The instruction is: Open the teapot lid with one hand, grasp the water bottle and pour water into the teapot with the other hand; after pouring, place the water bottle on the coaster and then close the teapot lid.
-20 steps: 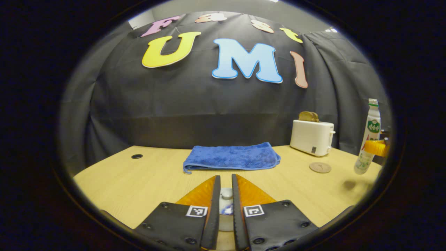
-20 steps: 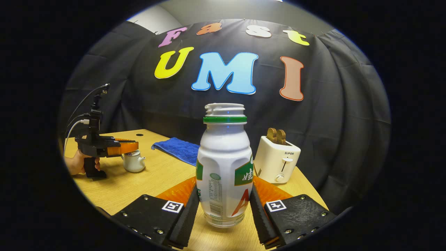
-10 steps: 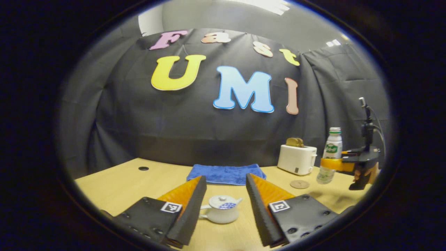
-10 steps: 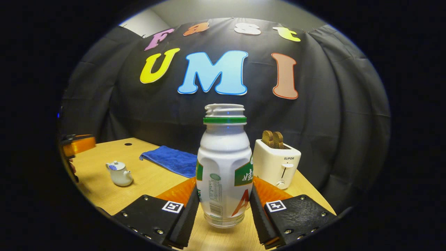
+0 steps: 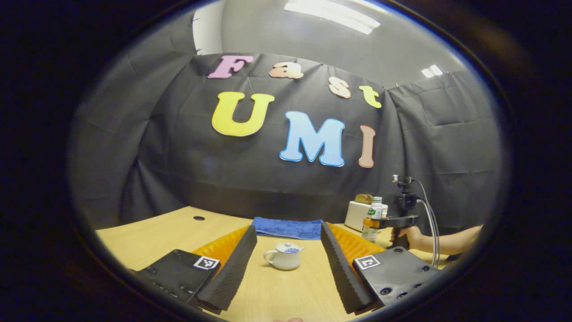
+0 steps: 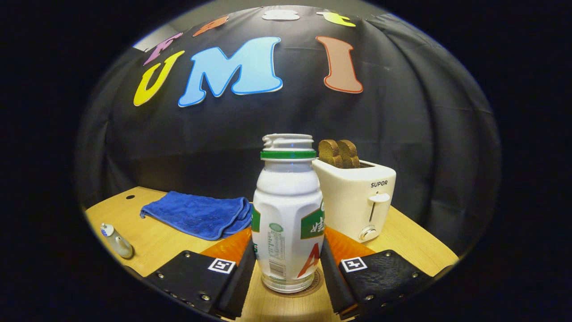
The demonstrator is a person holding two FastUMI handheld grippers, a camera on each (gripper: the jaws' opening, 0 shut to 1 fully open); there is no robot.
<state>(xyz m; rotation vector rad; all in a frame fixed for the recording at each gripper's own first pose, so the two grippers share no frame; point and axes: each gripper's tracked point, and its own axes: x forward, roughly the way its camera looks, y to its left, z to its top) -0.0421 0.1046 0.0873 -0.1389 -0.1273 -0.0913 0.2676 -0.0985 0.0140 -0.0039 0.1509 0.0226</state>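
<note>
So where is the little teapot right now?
In the left gripper view the teapot sits on the table, ahead between the open left gripper fingers, before the blue towel.

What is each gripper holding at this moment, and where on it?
Right gripper clamps the water bottle by its lower body, both fingers pressing its sides. Left gripper is open, holding nothing; the teapot stands beyond it.
</note>
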